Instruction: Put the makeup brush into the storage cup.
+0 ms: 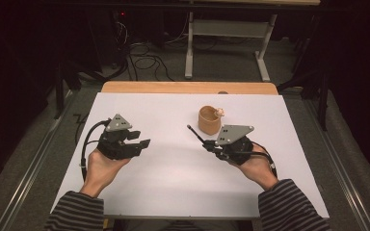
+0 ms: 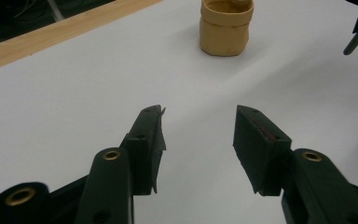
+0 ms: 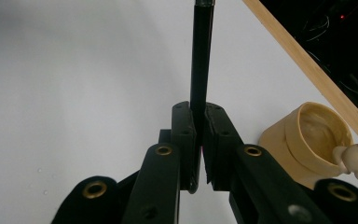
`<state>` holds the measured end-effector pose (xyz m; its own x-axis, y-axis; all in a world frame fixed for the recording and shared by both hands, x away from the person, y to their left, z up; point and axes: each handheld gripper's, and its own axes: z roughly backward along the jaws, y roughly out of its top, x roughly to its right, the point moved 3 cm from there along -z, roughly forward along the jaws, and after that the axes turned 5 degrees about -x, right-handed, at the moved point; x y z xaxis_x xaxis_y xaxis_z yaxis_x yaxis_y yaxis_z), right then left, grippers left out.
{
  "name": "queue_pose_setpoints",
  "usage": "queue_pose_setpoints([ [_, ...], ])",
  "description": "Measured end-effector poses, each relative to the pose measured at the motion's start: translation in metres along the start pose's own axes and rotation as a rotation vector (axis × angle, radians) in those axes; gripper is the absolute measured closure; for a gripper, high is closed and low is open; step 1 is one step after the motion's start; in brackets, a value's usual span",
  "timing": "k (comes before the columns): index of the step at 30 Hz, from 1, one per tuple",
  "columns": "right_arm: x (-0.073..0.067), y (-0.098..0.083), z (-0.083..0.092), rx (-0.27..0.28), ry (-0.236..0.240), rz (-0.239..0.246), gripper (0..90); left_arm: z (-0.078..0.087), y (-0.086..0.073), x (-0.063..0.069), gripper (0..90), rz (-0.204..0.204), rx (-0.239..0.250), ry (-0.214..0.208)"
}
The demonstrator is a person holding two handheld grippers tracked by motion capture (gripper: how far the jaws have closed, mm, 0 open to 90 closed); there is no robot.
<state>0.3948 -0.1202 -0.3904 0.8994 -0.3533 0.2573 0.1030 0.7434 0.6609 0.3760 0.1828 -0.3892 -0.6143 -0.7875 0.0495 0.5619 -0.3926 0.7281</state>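
A tan cup (image 1: 209,120) with a small pale figure on its rim stands on the white sheet (image 1: 173,163), right of centre toward the back. My right gripper (image 1: 208,144) is shut on a thin black pen (image 1: 195,134) that sticks out up-left, just left of the cup. In the right gripper view the pen (image 3: 201,60) runs straight ahead from between the pads (image 3: 184,135), with the cup (image 3: 310,144) off to the right. My left gripper (image 1: 142,139) hovers open at the left, with nothing between its fingers (image 2: 147,140); the cup (image 2: 225,27) lies far ahead of it.
The wooden table edge (image 1: 188,87) shows beyond the white sheet. Behind it on the dark floor are cables (image 1: 144,60) and a grey desk frame (image 1: 226,43). Bare white surface lies between the two hands.
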Motion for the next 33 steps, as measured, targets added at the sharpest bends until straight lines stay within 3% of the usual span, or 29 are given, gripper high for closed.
queue_pose_setpoints([
  [24, 0.006, -0.005, 0.005, 0.017, -0.009, -0.031, 85.7, -0.005, -0.031, -0.008, 50.9, 0.058, -0.003, -0.006],
  [33, 0.008, -0.006, 0.006, 0.017, -0.009, -0.04, 85.6, -0.006, -0.044, -0.007, 50.8, 0.077, 0.017, -0.017],
])
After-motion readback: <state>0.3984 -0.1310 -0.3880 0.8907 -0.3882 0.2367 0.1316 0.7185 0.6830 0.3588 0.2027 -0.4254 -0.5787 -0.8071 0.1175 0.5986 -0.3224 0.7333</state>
